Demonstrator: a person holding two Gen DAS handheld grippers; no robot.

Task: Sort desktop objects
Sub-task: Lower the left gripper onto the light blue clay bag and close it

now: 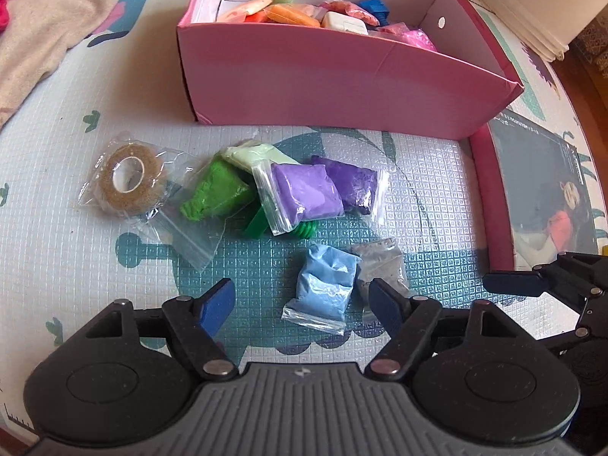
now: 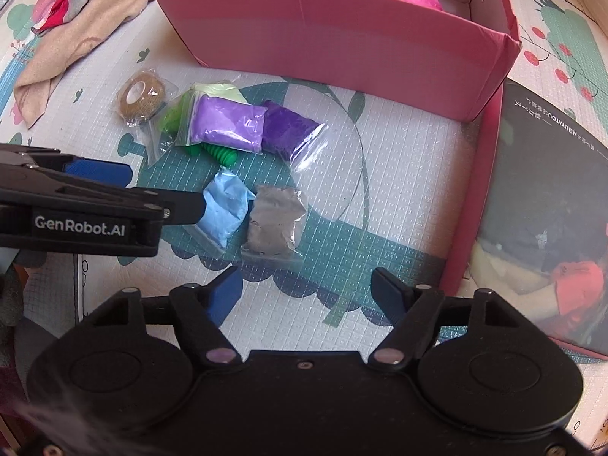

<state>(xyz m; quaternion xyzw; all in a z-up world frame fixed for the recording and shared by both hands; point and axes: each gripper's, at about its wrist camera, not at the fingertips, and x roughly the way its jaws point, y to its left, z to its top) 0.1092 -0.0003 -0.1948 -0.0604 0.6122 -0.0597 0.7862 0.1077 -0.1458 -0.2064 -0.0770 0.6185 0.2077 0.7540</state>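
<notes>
1. While poised low over the patterned mat (image 1: 437, 190), holding nothing in the left gripper (image 1: 300, 288) — fingers spread wide and aimed steeply down.
2. Between those fingers, clear of the left-hand pad: light blue bag (image 1: 323, 288), lying flat on the mat, long axis running away from the camera and leaning slightly right, clear zip flap at the near end. From the right wrist view, other fingertip at the bag's edge; cannot tell whether touching.
3. Just beside it on the right: grey bag (image 2: 275, 220), long axis roughly parallel, flap also at the near end, near corner hidden behind the left gripper's right finger in the left wrist view.
4. Right gripper (image 2: 306, 273) moderately spread and empty — only bare mat between its fingers, grey bag just ahead.
5. Farther out, bunched together and overlapping: light purple bag (image 1: 307, 193) and dark purple bag (image 1: 353, 186) side by side, long axes slanting toward the near right; green bag (image 1: 216, 193) and pale green bag (image 1: 258, 154) to their left; green ribbed plastic piece (image 1: 304, 230) poking out underneath.
6. Left of that bunch: brown tape roll (image 1: 129, 174) in a clear bag, core facing up.
7. Beyond everything: open pink box (image 1: 342, 76), long side facing the grippers, already stocked with colourful bags.
8. Far left: beige cloth (image 1: 45, 19), crumpled on the mat.
</notes>
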